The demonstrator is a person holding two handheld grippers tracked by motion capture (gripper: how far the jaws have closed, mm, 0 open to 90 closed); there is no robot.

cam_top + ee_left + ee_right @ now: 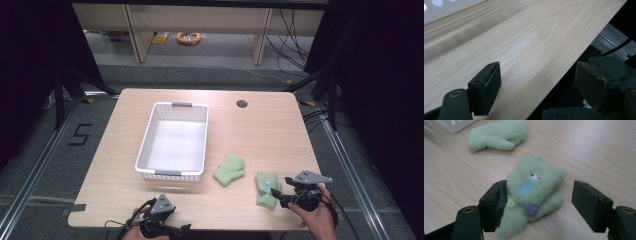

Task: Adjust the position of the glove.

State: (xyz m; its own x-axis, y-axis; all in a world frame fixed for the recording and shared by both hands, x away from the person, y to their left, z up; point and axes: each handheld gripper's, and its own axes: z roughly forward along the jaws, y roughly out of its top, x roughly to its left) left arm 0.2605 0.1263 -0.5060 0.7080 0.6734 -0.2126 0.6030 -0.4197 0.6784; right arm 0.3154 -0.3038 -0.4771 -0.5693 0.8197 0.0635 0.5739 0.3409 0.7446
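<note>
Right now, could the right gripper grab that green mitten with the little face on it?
Probably yes. The right gripper has its jaws open on either side of the decorated mitten, which lies flat on the table. Nothing lies between them; the plain mitten sits apart.

Only one readable mark: a black "5" on the floor (well left of the left gripper).

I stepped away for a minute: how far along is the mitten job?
Nothing looks done: the white basket holds nothing, and both green mittens lie on the table. In hand: the right gripper, jaws open, straddles the decorated mitten without closing. The plain mitten lies untouched; the left gripper waits open at the table's edge.
</note>
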